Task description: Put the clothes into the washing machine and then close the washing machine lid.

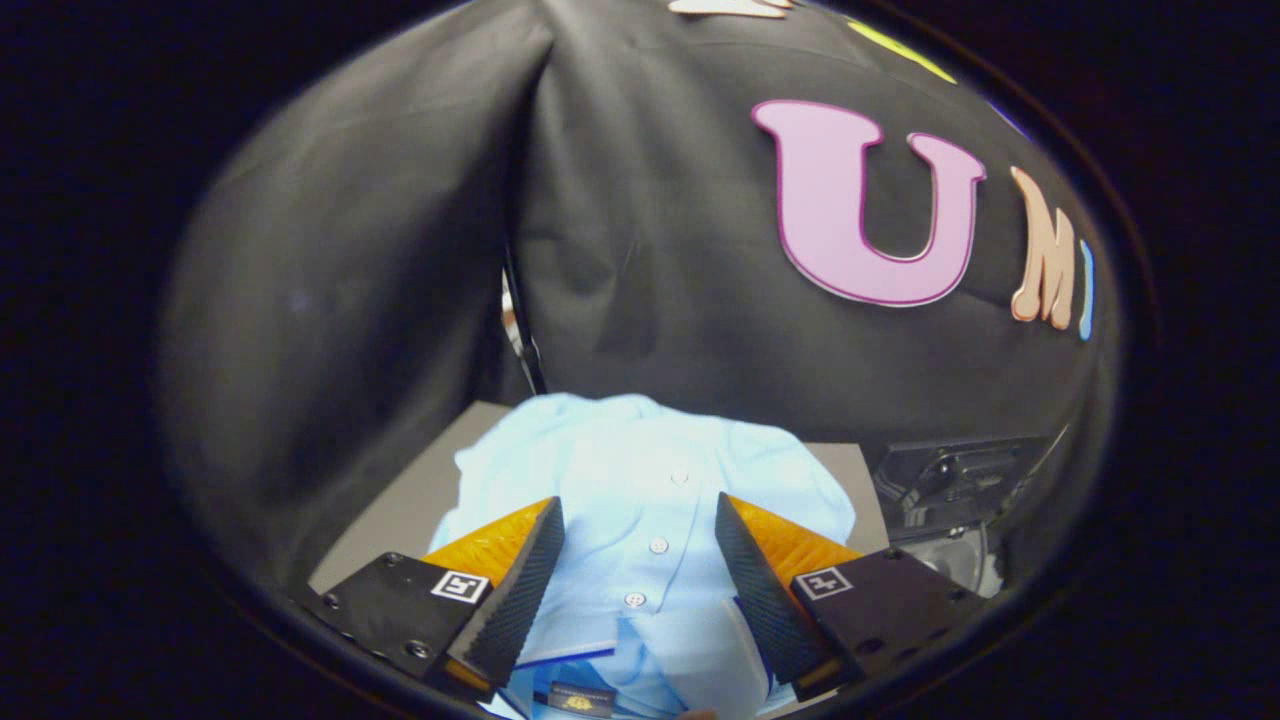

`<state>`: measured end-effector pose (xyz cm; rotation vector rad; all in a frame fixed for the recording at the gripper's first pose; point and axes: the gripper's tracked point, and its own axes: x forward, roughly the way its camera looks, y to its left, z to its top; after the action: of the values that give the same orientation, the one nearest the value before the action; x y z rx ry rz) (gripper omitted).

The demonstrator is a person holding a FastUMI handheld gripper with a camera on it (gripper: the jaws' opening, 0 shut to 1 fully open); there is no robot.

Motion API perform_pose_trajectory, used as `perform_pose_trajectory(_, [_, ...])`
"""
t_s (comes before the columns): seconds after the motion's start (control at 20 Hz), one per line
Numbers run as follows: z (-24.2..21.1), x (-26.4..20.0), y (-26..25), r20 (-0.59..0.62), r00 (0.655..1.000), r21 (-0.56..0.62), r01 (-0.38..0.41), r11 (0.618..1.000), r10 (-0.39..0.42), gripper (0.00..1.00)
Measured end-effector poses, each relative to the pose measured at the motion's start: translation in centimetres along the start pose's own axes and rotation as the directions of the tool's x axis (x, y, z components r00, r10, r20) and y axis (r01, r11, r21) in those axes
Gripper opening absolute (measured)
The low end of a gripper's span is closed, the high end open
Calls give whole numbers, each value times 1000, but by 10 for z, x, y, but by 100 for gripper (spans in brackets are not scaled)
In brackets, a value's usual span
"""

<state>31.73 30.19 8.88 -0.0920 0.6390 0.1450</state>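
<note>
A light blue buttoned shirt (640,480) lies crumpled on a grey table top (410,510). Its button placket and collar run between my fingers. My gripper (638,515) hangs just above the shirt, open, with one finger on each side of the placket and neither pressing on the cloth. To the right of the shirt, past the table's edge, a dark machine part (950,480) with a hinge or latch shows, most likely the washing machine, mostly hidden.
The booth's black cloth wall (650,250) hangs close behind the table, with a fold and a seam gap at the corner (520,330). Bare grey table shows to the left of the shirt.
</note>
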Motion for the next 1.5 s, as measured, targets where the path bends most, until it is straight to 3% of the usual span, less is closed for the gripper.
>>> perform_pose_trajectory(0.1, [-11, 9, 12, -68, 997, 76, -28, 997, 33, 98])
perform_pose_trajectory(0.15, [-12, 20, 13, -66, 996, 104, -46, 993, 53, 91])
perform_pose_trajectory(0.35, [-2, 27, 27, -51, 982, 19, -183, 983, 184, 63])
perform_pose_trajectory(0.45, [-5, 27, 29, -28, 980, 39, -198, 980, 199, 49])
perform_pose_trajectory(0.65, [-7, 13, 32, -47, 960, 81, -271, 959, 275, 49])
perform_pose_trajectory(0.75, [-10, 11, 30, -37, 962, 112, -263, 958, 269, 16])
perform_pose_trajectory(0.95, [1, 7, 29, -22, 962, 49, -272, 961, 273, 16])
perform_pose_trajectory(1.2, [35, -14, 10, 70, 950, 83, -310, 947, 305, 16])
perform_pose_trajectory(1.25, [43, -19, 3, 96, 951, 102, -304, 947, 295, 12])
perform_pose_trajectory(1.35, [54, -37, -24, 126, 950, 133, -302, 944, 286, 4])
perform_pose_trajectory(1.5, [68, -54, -80, 179, 958, 150, -250, 956, 223, 4])
